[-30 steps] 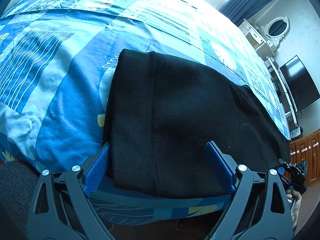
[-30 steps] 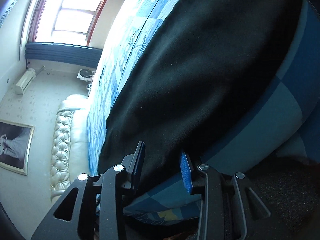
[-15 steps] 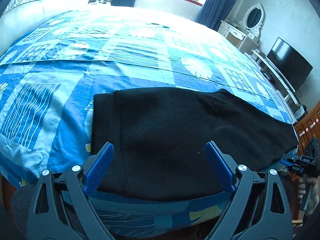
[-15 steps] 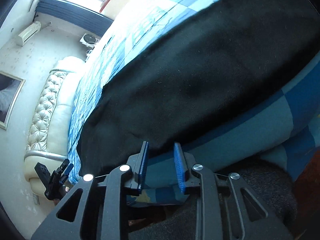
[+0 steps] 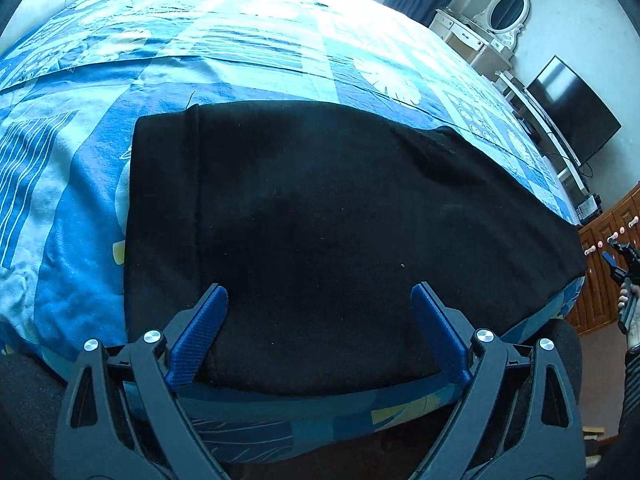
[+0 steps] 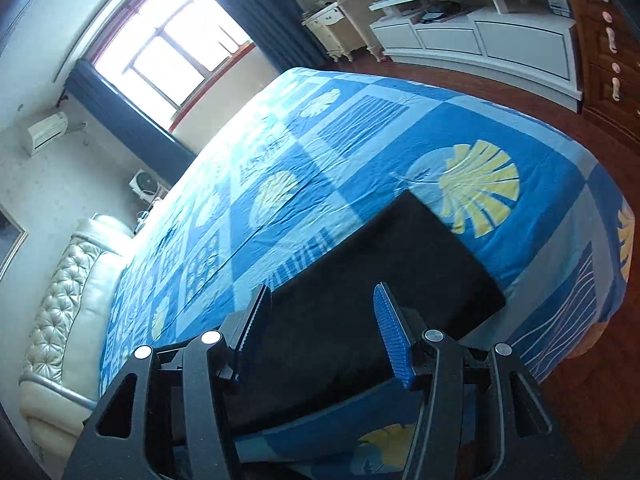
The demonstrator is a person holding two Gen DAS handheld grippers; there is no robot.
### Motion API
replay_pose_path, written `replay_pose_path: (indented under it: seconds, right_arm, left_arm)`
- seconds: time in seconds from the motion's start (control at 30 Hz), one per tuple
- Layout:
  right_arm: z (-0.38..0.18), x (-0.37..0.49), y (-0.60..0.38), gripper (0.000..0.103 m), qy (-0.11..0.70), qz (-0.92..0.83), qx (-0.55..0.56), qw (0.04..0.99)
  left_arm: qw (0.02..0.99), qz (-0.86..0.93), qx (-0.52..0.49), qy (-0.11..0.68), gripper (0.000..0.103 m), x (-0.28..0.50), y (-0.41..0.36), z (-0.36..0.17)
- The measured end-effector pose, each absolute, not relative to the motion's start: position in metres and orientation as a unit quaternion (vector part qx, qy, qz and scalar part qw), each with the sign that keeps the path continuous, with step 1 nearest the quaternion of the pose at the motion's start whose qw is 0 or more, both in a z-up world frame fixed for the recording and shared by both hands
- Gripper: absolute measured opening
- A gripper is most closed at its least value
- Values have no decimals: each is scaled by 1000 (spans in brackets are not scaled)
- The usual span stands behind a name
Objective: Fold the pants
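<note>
Black pants lie flat along the near edge of a bed with a blue patterned cover. A seam runs down near their left end. My left gripper hovers over the pants' near edge, open wide, nothing between its blue pads. In the right wrist view the leg end of the pants lies on the cover. My right gripper is above that end with its jaws opening and nothing pinched between them. The right gripper, held by a hand, also shows at the far right of the left wrist view.
A padded cream headboard stands at one end of the bed. A window with dark curtains, a white dresser with an oval mirror, a TV on a white cabinet and wooden cupboards line the walls.
The right gripper let go of the pants' edge, opened, and swung along the bed to the leg end. The left gripper stayed open and shifted slightly over the pants.
</note>
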State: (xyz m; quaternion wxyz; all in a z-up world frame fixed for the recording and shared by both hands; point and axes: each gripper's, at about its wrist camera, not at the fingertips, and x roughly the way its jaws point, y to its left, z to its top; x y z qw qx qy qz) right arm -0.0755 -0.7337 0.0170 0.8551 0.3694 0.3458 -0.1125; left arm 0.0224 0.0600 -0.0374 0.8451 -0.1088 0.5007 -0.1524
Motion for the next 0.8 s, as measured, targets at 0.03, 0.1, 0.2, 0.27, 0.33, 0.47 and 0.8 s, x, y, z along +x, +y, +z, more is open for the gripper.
replay_pose_path:
  seconds: [0.03, 0.1, 0.2, 0.27, 0.33, 0.47, 0.8]
  right_arm:
    - [7, -75, -750, 54, 354, -123, 374, 848]
    - [-9, -73, -770, 54, 365, -152, 376, 838]
    - [-33, -72, -787, 54, 364, -163, 409, 821]
    - [-45, -69, -790, 54, 358, -144, 427, 818]
    - [-53, -64, -788, 54, 372, -135, 426, 814]
    - [-64, -58, -784, 64, 382, -101, 438, 808]
    - [-50, -23, -721, 26, 435, -56, 374, 817]
  left_arm:
    - [845, -151, -114, 500, 93, 23, 61, -37]
    - [846, -148, -115, 500, 93, 23, 59, -37]
    - [848, -143, -103, 500, 93, 23, 56, -38]
    - [850, -140, -93, 500, 93, 23, 52, -38]
    - [849, -137, -87, 502, 93, 24, 51, -39]
    - [847, -137, -93, 505, 96, 27, 51, -39]
    - [846, -142, -95, 505, 99, 29, 50, -41]
